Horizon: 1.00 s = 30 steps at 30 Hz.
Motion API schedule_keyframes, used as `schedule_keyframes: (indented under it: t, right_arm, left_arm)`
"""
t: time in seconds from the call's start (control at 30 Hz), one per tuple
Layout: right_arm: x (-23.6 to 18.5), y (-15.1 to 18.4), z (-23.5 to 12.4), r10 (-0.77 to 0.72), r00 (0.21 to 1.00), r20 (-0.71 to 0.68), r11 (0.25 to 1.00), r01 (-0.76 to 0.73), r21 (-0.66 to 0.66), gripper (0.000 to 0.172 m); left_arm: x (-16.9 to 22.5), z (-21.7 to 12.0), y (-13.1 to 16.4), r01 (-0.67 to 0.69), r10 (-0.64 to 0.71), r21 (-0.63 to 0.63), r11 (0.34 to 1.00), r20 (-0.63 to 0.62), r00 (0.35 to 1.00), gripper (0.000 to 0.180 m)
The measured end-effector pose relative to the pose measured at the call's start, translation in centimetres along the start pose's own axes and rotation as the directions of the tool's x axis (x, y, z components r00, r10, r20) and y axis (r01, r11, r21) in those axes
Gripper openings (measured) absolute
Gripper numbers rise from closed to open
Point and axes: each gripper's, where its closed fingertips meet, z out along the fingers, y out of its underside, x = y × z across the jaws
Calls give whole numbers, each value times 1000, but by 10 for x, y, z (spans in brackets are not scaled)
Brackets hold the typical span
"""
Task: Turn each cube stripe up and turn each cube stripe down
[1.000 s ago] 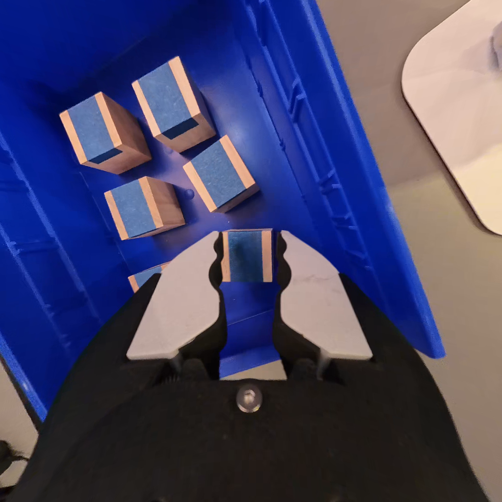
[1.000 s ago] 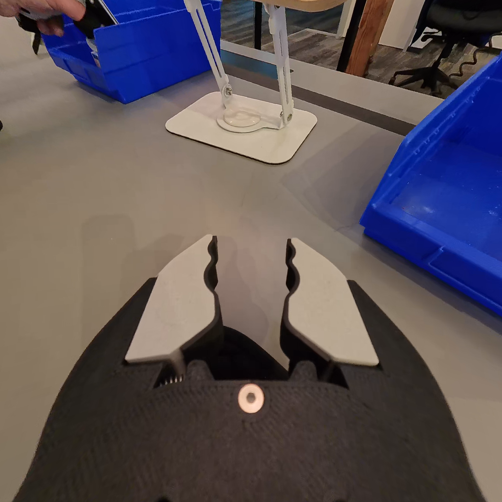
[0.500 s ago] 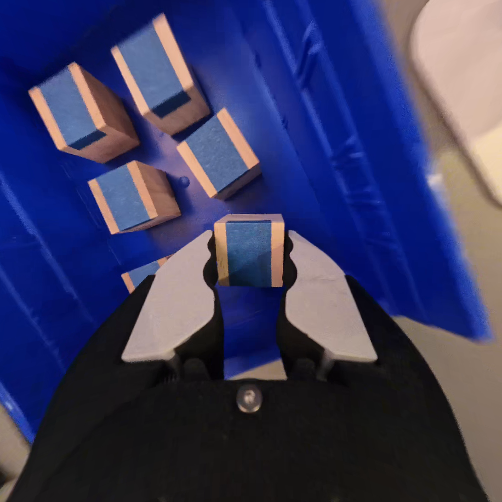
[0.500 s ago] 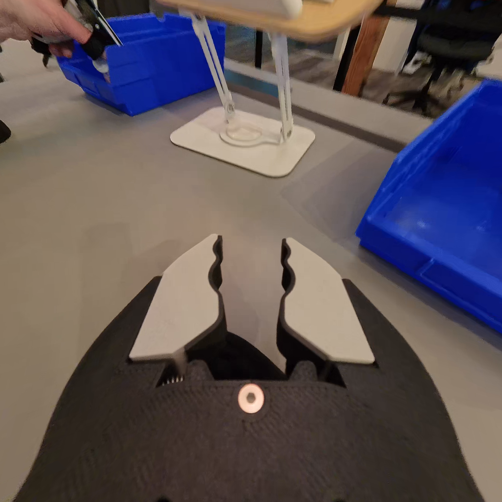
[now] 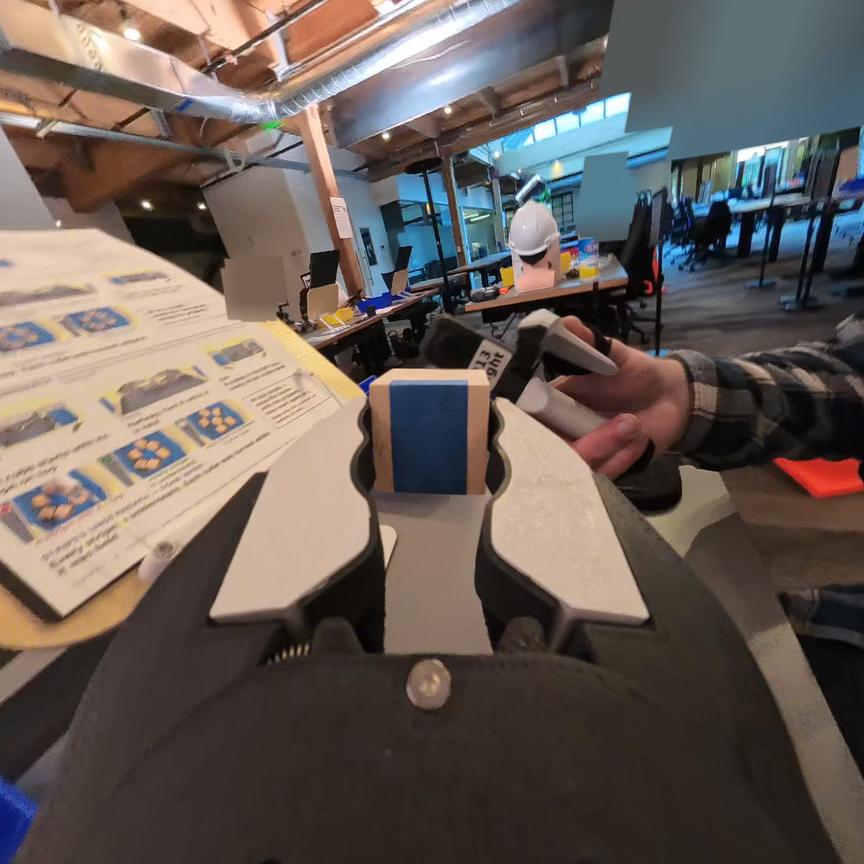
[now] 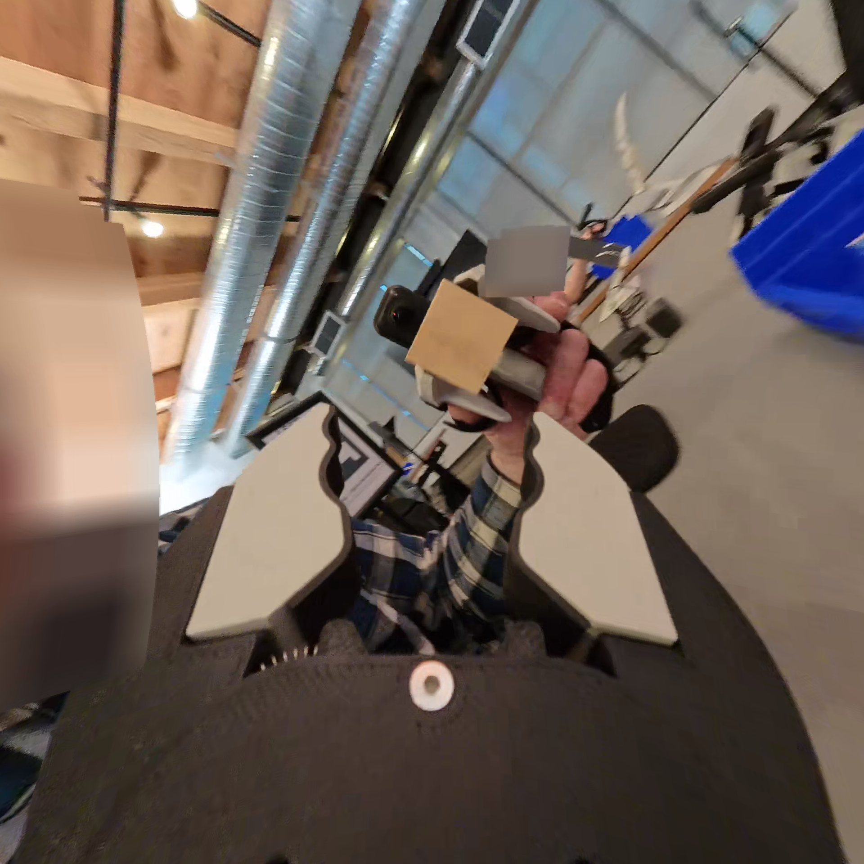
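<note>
Lifted clear of its bin, cube [image 5: 429, 438] sits between left fingers [image 5: 312, 472].

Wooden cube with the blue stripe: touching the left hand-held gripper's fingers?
Touching. Left wrist view shows the wooden cube wedged between both fingers of the left hand-held gripper, no gap visible.

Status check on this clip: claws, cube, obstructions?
Left claw shut on blue-striped wooden cube, raised. Right claw open, bare. Nothing between them.

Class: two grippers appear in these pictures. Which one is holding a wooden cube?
The left gripper: its fingers clamp the blue-striped wooden cube. The right gripper stands wide open with nothing between its fingers.
</note>
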Motion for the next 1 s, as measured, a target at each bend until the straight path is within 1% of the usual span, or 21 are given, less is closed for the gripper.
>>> schedule_keyframes:
  t: [0.03, 0.1, 0.17, 0.23, 0.27, 0.3, 0.37, 0.4, 0.47, 0.5, 0.53, 0.57, 0.6, 0.63, 0.67, 0.73, 0.77, 0.83, 0.87, 0.9, 1.0]
  right_arm:
    - [-2, 4, 7, 24, 999, 32, 1000, -24, -13, 77]
    - [-8, 7, 17, 59, 994, 93, 998, -57, -20, 72]
    - [-12, 11, 21, 55, 992, 109, 998, -51, -38, 67]
    - [-13, 11, 18, 31, 995, 97, 999, -28, -36, 48]
    - [-14, 11, 16, 28, 995, 96, 999, -24, -43, 48]
    - [-14, 11, 14, 9, 997, 74, 999, -6, -45, 47]
    - [-15, 8, 4, -91, 996, -10, 994, 91, -68, 47]
    - [-18, 1, -7, -151, 987, -56, 986, 146, -81, 47]
    - [-23, -27, -43, -312, 933, -181, 947, 290, -135, 46]
    - [-20, -45, -69, -417, 865, -280, 906, 370, -207, 46]
    - [-12, -66, -101, -527, 759, -383, 847, 429, -315, 46]
    - [-1, -85, -137, -638, 621, -455, 765, 445, -465, 46]
    - [11, -109, -175, -728, 471, -498, 682, 423, -597, 46]
    - [22, -134, -212, -791, 339, -508, 610, 386, -692, 46]
    - [33, -153, -244, -836, 269, -478, 546, 322, -774, 46]
    - [59, -181, -296, -895, 208, -396, 433, 188, -881, 47]
    - [75, -189, -320, -919, 203, -339, 367, 117, -923, 46]
    - [109, -199, -360, -935, 237, -264, 269, -10, -963, 46]
    - [128, -199, -373, -933, 275, -234, 229, -48, -972, 46]
    - [146, -196, -381, -926, 318, -204, 190, -74, -979, 46]
    - [192, -189, -409, -904, 406, -134, 45, -221, -974, 46]
  left_arm:
    - [9, 7, 0, -36, 36, -11, 999, -17, 999, 45]
    - [28, 18, 2, -81, 78, -31, 996, -85, 993, 45]
    - [40, 26, 6, -124, 117, -52, 991, -126, 985, 45]
    - [45, 32, 4, -155, 150, -38, 987, -127, 981, 45]
    - [47, 33, 4, -167, 160, -37, 985, -131, 978, 45]
    - [47, 35, 7, -185, 176, -57, 981, -129, 976, 45]
    - [47, 39, 11, -201, 189, -95, 975, -123, 974, 47]
    - [42, 37, 8, -200, 191, -95, 975, -91, 977, 51]
    - [27, 23, 3, -175, 172, -94, 980, -38, 984, 44]
    - [20, 14, 3, -163, 162, -103, 981, -17, 987, 38]
    - [11, 4, 3, -151, 154, -113, 982, 14, 988, 33]
    - [2, -6, 4, -134, 139, -117, 984, 40, 989, 25]
    - [-3, -15, 5, -112, 119, -113, 987, 52, 992, 22]
    - [-10, -22, 6, -93, 102, -111, 989, 71, 992, 21]
    - [-16, -29, 10, -81, 92, -118, 990, 94, 991, 20]
    - [-25, -40, 17, -53, 69, -128, 990, 123, 990, 17]
    - [-30, -45, 21, -43, 61, -131, 990, 137, 989, 15]
    - [-39, -54, 31, -27, 53, -153, 988, 168, 984, 15]
    - [-43, -58, 35, -13, 43, -164, 986, 178, 983, 14]
    - [-47, -61, 39, -3, 36, -175, 985, 188, 982, 13]
    - [-58, -70, 46, 11, 35, -202, 979, 220, 975, 14]
